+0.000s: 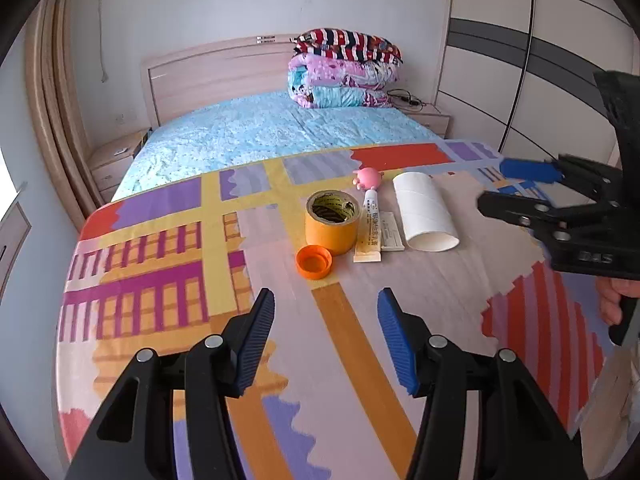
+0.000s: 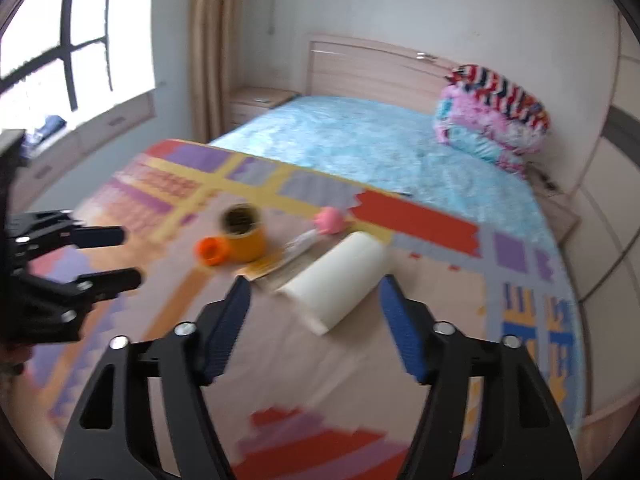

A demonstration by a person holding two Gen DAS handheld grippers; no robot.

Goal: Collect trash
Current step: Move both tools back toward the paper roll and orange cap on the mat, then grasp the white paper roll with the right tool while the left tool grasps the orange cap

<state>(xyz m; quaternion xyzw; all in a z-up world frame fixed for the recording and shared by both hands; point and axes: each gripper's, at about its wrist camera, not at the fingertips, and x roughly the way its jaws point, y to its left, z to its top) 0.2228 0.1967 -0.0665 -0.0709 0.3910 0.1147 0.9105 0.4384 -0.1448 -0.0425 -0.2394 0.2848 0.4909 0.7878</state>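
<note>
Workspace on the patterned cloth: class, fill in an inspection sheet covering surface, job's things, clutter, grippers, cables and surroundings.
Surface: patterned cloth, flat, multicoloured.
Job's things: white cardboard tube lying on its side; orange cap open side up, against the tape roll; ointment tube lying flat beside a small box.
Clutter: pink toy behind the ointment tube.
Grippers: left gripper open, empty; right gripper open, empty, facing the cardboard tube.
Cables: black cable on the nightstand.
Surroundings: bed with folded quilts; window; wardrobe.
</note>
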